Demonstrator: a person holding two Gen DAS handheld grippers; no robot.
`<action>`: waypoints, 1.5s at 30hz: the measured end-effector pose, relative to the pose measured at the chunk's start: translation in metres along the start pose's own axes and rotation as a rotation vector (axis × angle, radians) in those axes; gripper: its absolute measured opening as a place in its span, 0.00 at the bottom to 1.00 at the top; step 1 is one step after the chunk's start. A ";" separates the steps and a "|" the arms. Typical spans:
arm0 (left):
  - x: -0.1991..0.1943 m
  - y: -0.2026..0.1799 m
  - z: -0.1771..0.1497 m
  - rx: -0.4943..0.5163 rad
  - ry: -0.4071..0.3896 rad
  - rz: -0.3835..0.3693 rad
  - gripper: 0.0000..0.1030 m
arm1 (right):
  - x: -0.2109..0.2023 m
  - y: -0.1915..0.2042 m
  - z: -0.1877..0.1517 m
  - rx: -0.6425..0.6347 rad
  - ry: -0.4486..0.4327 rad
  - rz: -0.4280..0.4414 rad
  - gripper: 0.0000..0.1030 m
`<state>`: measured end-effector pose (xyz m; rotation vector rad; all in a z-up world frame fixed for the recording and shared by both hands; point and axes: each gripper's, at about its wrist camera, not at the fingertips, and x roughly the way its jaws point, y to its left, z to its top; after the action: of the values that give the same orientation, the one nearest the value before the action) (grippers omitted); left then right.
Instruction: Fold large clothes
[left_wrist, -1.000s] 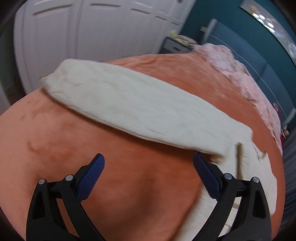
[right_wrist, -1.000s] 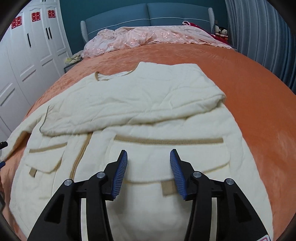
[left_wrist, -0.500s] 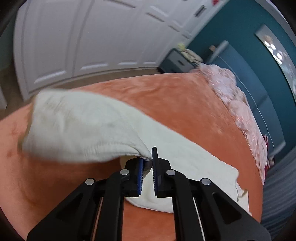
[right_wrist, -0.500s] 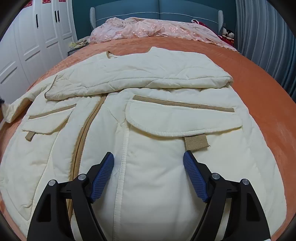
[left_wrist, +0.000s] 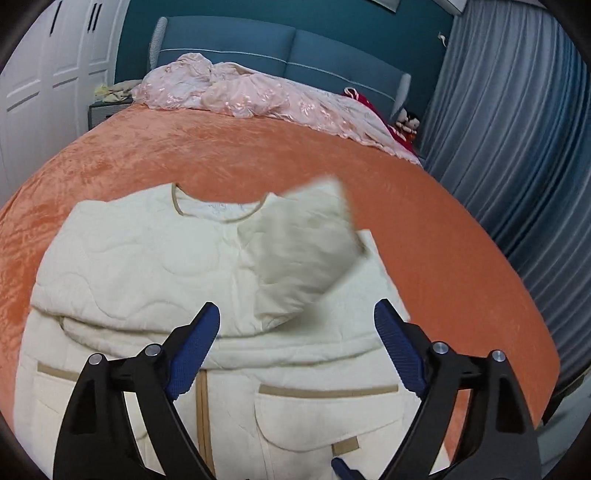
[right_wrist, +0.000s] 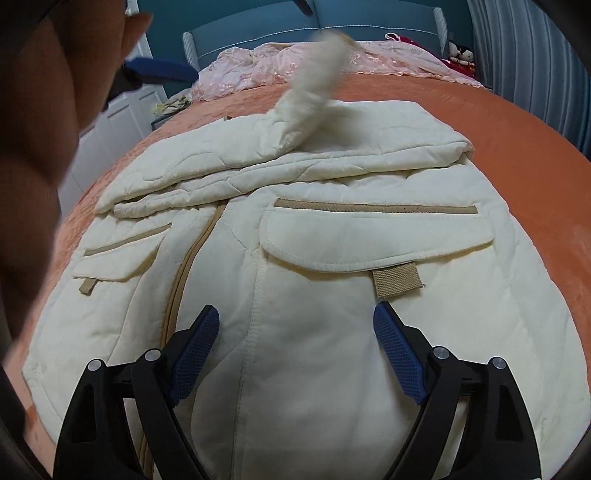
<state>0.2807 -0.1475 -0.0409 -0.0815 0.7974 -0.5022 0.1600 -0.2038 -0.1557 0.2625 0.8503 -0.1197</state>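
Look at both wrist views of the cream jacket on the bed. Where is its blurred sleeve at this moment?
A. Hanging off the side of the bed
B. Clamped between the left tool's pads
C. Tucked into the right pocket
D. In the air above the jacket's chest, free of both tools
D: the sleeve shows motion-blurred above the jacket, while the left tool and right tool both stand open with nothing between their pads.
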 end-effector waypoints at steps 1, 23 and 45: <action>-0.001 0.009 -0.002 -0.026 0.015 -0.005 0.81 | -0.001 0.001 -0.001 -0.021 0.009 -0.003 0.81; 0.010 0.290 -0.018 -0.800 0.044 0.077 0.23 | 0.095 -0.087 0.174 0.350 0.081 0.007 0.12; 0.036 0.258 -0.044 -0.357 0.011 0.401 0.10 | 0.103 -0.067 0.132 0.096 -0.017 -0.077 0.11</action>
<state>0.3744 0.0684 -0.1615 -0.2436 0.8810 0.0226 0.3090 -0.3049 -0.1627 0.3182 0.8392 -0.2349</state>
